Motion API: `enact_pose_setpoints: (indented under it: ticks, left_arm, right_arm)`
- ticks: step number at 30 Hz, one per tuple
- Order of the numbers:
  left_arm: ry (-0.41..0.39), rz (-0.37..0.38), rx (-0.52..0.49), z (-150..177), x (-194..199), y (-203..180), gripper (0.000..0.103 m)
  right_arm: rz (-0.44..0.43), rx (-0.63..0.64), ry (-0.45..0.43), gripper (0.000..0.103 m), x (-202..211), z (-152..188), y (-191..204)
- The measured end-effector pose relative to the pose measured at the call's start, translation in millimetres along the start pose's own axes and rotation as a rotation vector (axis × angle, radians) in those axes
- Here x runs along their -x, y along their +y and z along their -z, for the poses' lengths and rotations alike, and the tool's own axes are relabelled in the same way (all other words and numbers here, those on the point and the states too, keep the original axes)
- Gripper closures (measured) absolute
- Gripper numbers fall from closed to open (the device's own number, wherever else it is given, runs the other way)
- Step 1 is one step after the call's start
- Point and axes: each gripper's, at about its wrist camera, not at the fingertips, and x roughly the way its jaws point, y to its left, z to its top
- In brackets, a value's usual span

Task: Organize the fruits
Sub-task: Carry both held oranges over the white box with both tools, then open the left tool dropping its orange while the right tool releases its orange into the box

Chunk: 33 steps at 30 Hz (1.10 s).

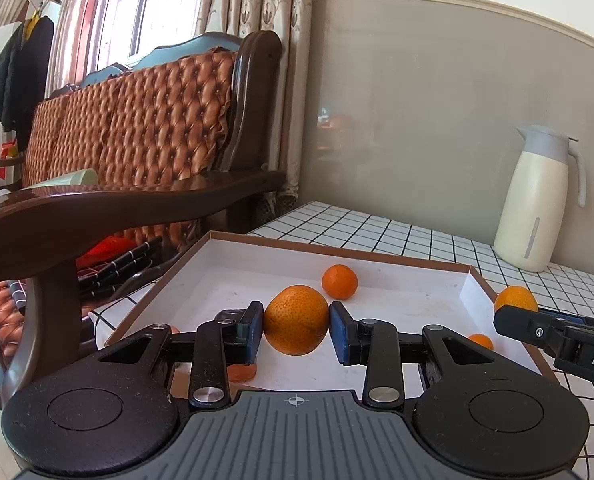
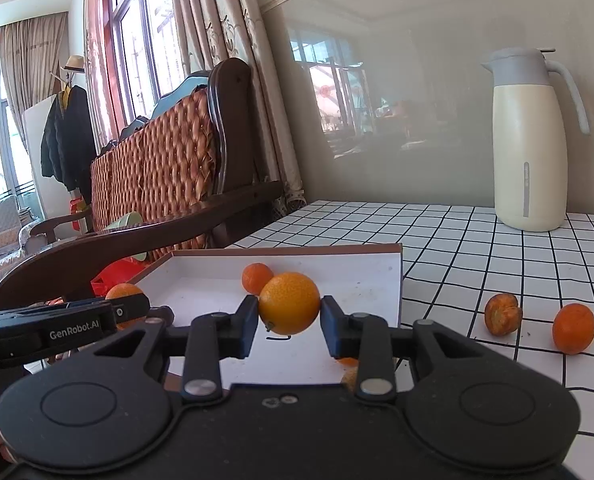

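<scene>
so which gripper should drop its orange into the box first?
Left, probably. The left gripper holds its orange already over the box floor; the right gripper holds its orange nearer the box's right wall.

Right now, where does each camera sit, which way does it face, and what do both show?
Left wrist: behind the left tongs, shut on a dimpled orange, facing the white shallow cardboard box; right tongs at the right edge.
Right wrist: behind the right tongs, shut on a smooth orange, facing that box; fingertips bottom left.
Shared: box, cream thermos jug, checkered tablecloth.
</scene>
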Motion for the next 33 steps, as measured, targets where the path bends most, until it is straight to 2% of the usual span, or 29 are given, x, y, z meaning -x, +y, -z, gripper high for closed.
enact_pose_setpoints:
  ticks: [19,33]
  left_arm:
    - [-0.008,-0.026,0.009,-2.8,-6.7,7.1,0.067]
    - [-0.001,-0.058,-0.012,-14.7,-30.0,10.2,0.067]
  right_arm:
    - [0.015,0.011,-0.011,0.078,-5.4,-1.6,2.9]
    - [0.092,-0.006,-0.009,0.078,-29.6,-11.5,-3.6]
